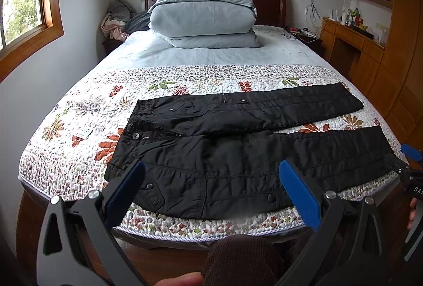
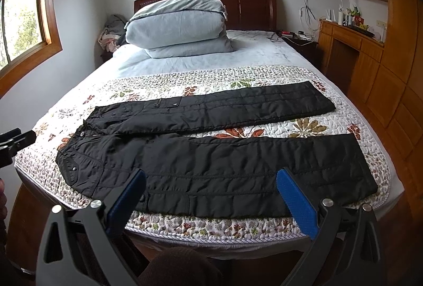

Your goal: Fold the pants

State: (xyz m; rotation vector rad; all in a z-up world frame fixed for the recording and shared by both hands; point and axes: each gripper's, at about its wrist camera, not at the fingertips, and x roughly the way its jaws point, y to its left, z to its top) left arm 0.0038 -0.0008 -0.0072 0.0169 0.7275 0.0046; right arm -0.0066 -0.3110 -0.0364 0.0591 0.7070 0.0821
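Black padded pants (image 1: 238, 143) lie flat across the floral quilt (image 1: 87, 114), waist to the left, both legs spread apart and pointing right. They also show in the right wrist view (image 2: 211, 156). My left gripper (image 1: 211, 175) is open and empty, hovering above the near leg and hip at the bed's front edge. My right gripper (image 2: 211, 183) is open and empty above the near leg. The right gripper also shows at the right edge of the left wrist view (image 1: 409, 167). The left gripper's tip shows at the left edge of the right wrist view (image 2: 15, 140).
A folded light blue duvet (image 1: 203, 19) is stacked at the head of the bed. A small card (image 1: 83, 133) lies on the quilt left of the waist. A wooden desk and cabinets (image 1: 370, 53) stand to the right, and a nightstand with clothes (image 1: 116, 21) at the far left.
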